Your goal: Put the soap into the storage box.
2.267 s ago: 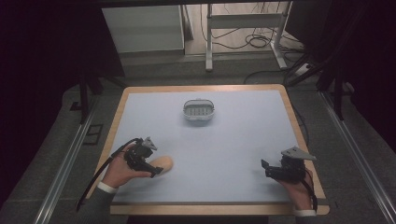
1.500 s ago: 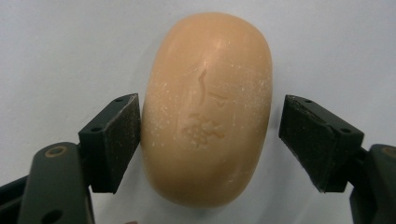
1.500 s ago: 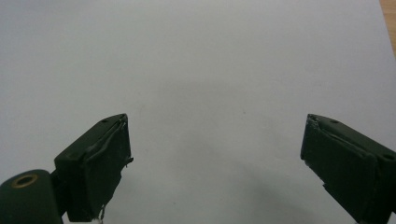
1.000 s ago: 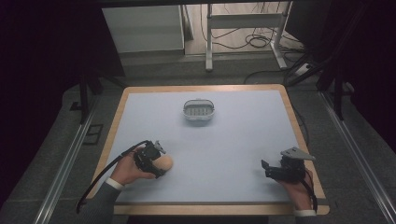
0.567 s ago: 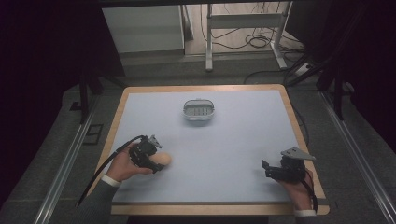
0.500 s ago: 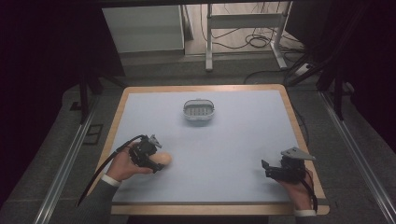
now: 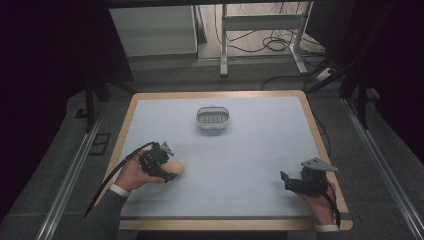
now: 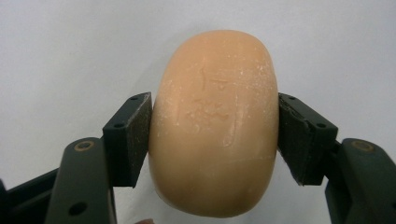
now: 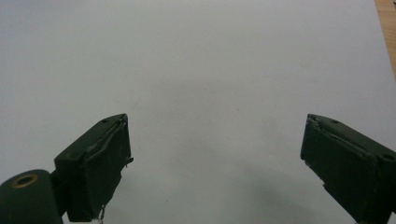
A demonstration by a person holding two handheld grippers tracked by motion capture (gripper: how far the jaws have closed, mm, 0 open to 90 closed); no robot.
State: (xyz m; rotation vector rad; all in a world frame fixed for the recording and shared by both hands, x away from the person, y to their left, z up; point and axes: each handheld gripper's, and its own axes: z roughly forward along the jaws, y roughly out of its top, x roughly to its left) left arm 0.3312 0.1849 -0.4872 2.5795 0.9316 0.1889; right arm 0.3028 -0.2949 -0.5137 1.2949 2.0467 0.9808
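A pale blue-grey tabletop [image 7: 260, 150] with a light wooden rim is standing on grey carpeted floor [image 7: 70, 155]. Metal rails [image 7: 75, 175] are running along both sides. Beyond it, a white cabinet [image 7: 152, 30] and a white metal frame [image 7: 260, 25] are standing, with dark cables [image 7: 272, 45] lying beneath. The edges of the room are lying in darkness.

The high view looks forward and down over the whole tabletop [image 7: 240, 165] from afar, while each gripper view sits close above that same pale surface, facing along its jaws.
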